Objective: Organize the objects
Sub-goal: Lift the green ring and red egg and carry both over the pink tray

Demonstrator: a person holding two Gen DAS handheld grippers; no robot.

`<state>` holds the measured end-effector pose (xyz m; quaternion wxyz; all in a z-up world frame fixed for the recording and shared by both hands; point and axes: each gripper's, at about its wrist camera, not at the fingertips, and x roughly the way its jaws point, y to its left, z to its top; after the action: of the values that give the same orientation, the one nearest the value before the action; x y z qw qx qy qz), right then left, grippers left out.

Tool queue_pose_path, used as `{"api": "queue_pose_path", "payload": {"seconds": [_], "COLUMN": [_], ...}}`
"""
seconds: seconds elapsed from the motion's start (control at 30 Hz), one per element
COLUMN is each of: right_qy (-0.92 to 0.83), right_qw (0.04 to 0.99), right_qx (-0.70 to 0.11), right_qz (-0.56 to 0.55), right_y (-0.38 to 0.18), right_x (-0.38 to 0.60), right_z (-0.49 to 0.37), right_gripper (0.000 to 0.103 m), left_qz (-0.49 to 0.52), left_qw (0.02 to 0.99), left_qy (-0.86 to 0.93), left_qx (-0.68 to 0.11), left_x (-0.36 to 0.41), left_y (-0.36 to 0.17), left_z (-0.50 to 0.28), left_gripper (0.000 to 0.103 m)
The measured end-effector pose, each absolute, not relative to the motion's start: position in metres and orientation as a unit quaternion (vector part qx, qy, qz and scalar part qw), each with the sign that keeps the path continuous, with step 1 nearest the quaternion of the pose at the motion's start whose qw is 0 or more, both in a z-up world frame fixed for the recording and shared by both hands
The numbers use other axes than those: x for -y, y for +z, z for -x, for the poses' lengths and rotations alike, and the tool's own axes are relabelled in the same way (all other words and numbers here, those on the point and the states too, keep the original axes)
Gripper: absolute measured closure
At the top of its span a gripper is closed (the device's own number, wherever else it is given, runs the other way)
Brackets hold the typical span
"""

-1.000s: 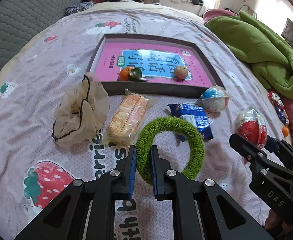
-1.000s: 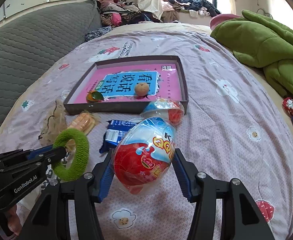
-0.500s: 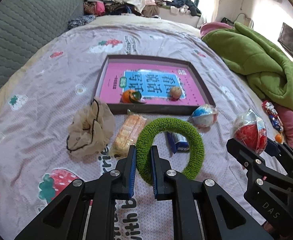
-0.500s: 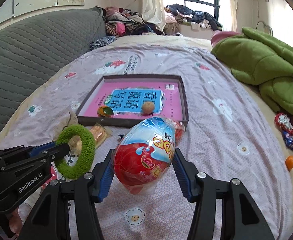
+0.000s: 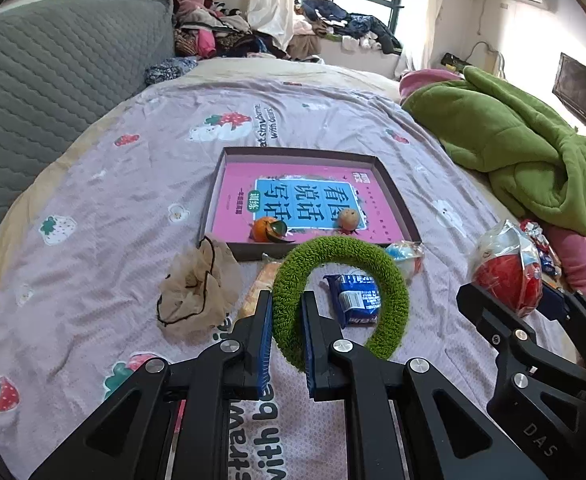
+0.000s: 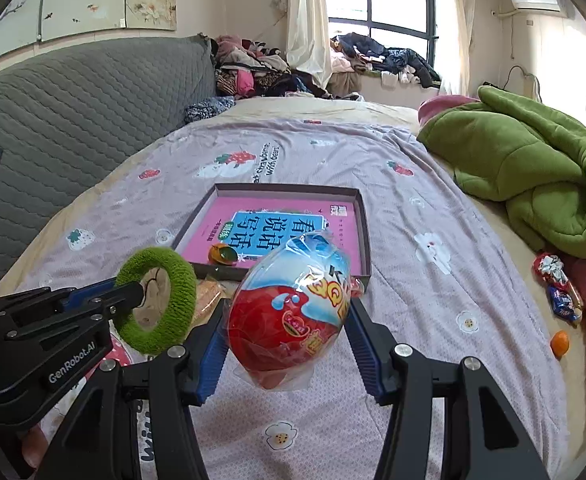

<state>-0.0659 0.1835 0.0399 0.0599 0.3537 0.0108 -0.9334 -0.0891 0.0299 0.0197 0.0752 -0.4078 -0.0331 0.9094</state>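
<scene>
My left gripper [image 5: 287, 304] is shut on a fuzzy green ring [image 5: 345, 252], held in the air above the bedspread; the same green ring [image 6: 161, 304] shows at the left of the right wrist view. My right gripper [image 6: 287, 316] is shut on a large red and blue wrapped toy egg [image 6: 293, 308], and that egg [image 5: 509, 272] appears at the right of the left wrist view. Ahead lies a shallow dark box [image 5: 229, 184] with a pink book in it, an orange [image 5: 263, 229] and a small brown fruit [image 5: 349, 218] resting on the book.
On the bedspread before the box lie a beige hair net [image 5: 197, 288], a biscuit pack [image 5: 261, 284], a blue snack pack [image 5: 355, 300] and a second wrapped egg [image 5: 407, 254]. A green blanket [image 6: 533, 176] is piled at the right, candies [image 6: 561, 292] beside it. Grey headboard at left.
Both grippers have risen with their loads, so the bed and box look farther and lower. The ring and the egg stay gripped.
</scene>
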Motion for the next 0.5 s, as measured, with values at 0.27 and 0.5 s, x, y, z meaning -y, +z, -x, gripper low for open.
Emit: {"api": "queue_pose_path", "payload": {"seconds": [0.27, 0.5], "right_qy": [-0.938, -0.943], "right_qw": [0.065, 0.066], "right_qx": [-0.015, -0.020], "right_qz": [-0.340, -0.326], "right_y": [0.057, 0.076], "right_x": [-0.181, -0.180], "right_z": [0.064, 0.070], "right_gripper": [0.047, 0.047], "left_qz": [0.395, 0.380], "left_qw": [0.073, 0.071], "left_qy": [0.916, 0.922], "left_qx": [0.023, 0.016], "left_x": [-0.032, -0.032], "left_y": [0.033, 0.050], "left_z": [0.089, 0.098], "left_gripper": [0.090, 0.090]}}
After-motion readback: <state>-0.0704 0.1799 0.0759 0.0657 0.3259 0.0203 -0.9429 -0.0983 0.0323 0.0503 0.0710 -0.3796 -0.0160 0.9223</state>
